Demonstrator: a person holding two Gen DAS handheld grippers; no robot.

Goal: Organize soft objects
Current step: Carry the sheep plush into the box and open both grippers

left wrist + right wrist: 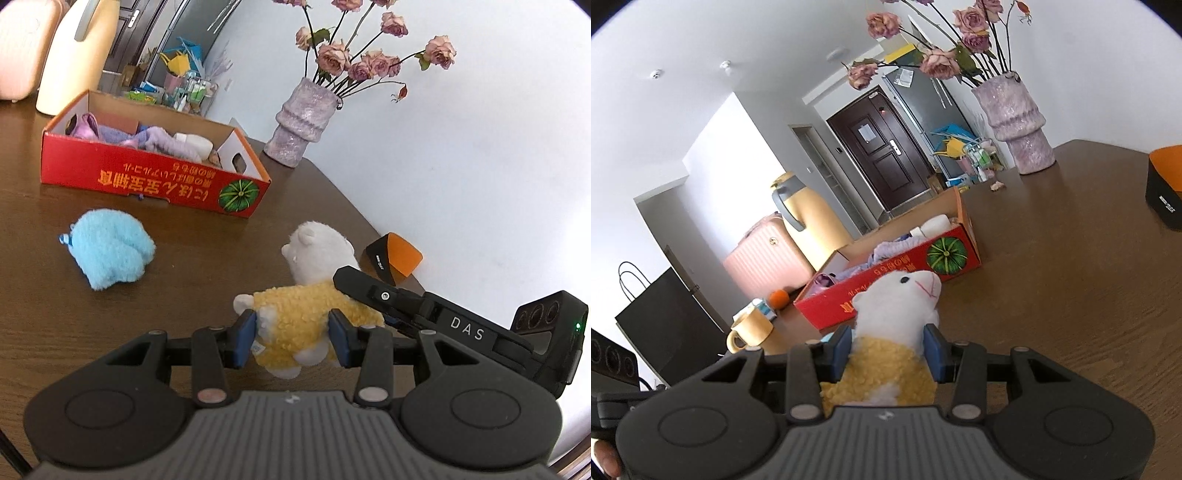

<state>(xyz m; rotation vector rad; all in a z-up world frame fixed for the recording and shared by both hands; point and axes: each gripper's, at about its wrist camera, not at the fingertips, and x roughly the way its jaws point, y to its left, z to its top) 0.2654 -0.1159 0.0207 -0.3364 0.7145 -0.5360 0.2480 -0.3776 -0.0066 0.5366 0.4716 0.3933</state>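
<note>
A white and yellow plush sheep (314, 314) is held above the brown table. My left gripper (291, 334) is shut on its rear body, and my right gripper (890, 349) is shut on its front body below the white head (901, 299). The right gripper's black body (443, 321) crosses in from the right in the left wrist view. A light blue fluffy soft toy (110, 249) lies on the table to the left. A red cardboard box (147, 177) with purple soft items inside stands behind; it also shows in the right wrist view (897, 277).
A purple vase (301, 122) with dried roses stands at the table's back by the wall. A black and orange box (395, 258) sits near the table edge on the right. A yellow jug (74, 55), a pink suitcase (768, 258), a yellow mug (750, 330) and an orange (779, 298) are beyond.
</note>
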